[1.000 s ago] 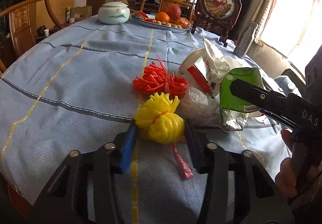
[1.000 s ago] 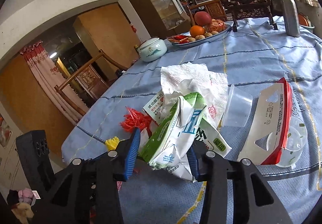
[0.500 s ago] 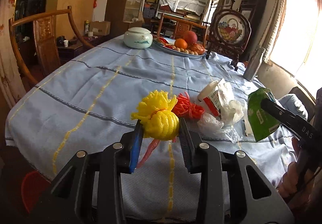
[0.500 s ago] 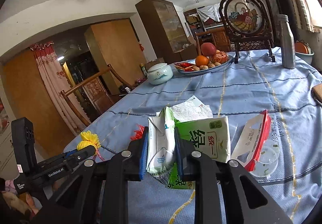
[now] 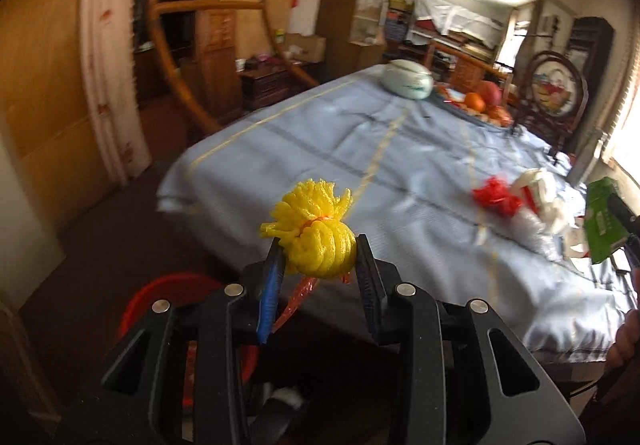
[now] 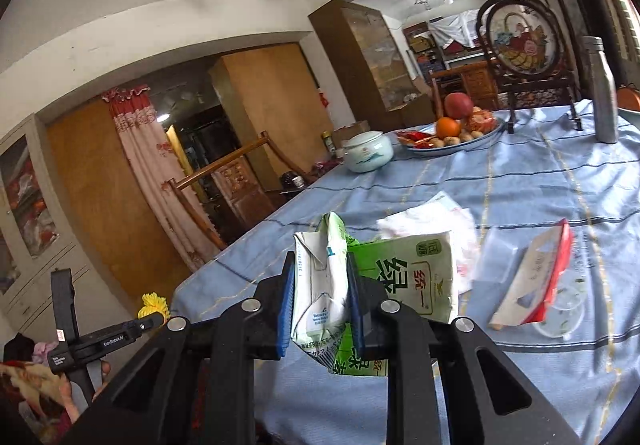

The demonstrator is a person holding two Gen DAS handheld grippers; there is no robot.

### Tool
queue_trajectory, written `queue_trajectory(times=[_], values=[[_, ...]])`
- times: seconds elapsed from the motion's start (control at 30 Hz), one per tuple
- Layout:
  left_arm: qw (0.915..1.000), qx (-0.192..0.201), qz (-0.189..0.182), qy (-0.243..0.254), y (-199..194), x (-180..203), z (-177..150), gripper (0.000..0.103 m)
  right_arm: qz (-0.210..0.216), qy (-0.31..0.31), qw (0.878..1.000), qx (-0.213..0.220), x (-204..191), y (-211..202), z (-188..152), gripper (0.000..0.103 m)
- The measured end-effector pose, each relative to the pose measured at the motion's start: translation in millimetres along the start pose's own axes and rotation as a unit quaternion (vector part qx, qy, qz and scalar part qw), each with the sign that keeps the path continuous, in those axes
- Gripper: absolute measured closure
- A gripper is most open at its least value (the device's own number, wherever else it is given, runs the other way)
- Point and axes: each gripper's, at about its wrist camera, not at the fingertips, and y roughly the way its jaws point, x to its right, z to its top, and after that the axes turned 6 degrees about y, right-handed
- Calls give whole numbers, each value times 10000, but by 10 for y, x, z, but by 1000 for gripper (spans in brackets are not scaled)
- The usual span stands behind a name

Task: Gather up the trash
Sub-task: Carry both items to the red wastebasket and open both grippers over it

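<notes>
My left gripper point(image 5: 320, 265) is shut on a yellow foam fruit net point(image 5: 316, 233) and holds it off the table's near edge, above a red bin point(image 5: 160, 301) on the floor. My right gripper point(image 6: 322, 291) is shut on a crushed green and white drink carton point(image 6: 360, 285), held above the table. The carton also shows at the right edge of the left wrist view point(image 5: 602, 223). A red foam net point(image 5: 496, 199), crumpled white wrappers point(image 5: 540, 201), a white tissue wrapper point(image 6: 432, 221) and a red and white blister pack point(image 6: 536, 281) lie on the blue tablecloth point(image 6: 520, 173).
A lidded ceramic pot point(image 6: 368, 155), a fruit plate point(image 6: 456, 131), a framed round screen point(image 6: 516, 33) and a metal bottle point(image 6: 602, 93) stand at the table's far side. A wooden chair point(image 5: 208, 61) stands left of the table.
Both grippers have lifted their trash and pulled back from the table. The left one has swung left and out over the floor and the red bin.
</notes>
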Motion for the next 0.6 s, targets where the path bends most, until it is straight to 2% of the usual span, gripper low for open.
queue_trajectory(times=[0.13, 0.2, 0.3, 0.33, 0.37, 0.47, 0.6], values=[[9978, -294, 475, -351, 69, -431, -227, 67, 127, -132, 9997, -178, -198, 143, -59, 80], [9946, -570, 673, -553, 189, -636, -321, 64, 194, -169, 9994, -249, -294, 206, -86, 80], [9883, -862, 902, -882, 313, -874, -423, 42, 337, -280, 9983, -386, -493, 323, -102, 80], [9871, -859, 979, -931, 318, -915, -440, 28, 408, -321, 9977, -440, -567, 362, -108, 80], [9862, -811, 1066, -978, 304, -959, -455, 20, 492, -377, 9968, -506, -656, 414, -117, 80], [9826, -656, 1359, -1082, 250, -1055, -468, 11, 751, -586, 9928, -728, -974, 583, -171, 80], [9718, -548, 1812, -1403, 195, -1234, -508, 9, 1144, -852, 9838, -1083, -1426, 837, -290, 80]])
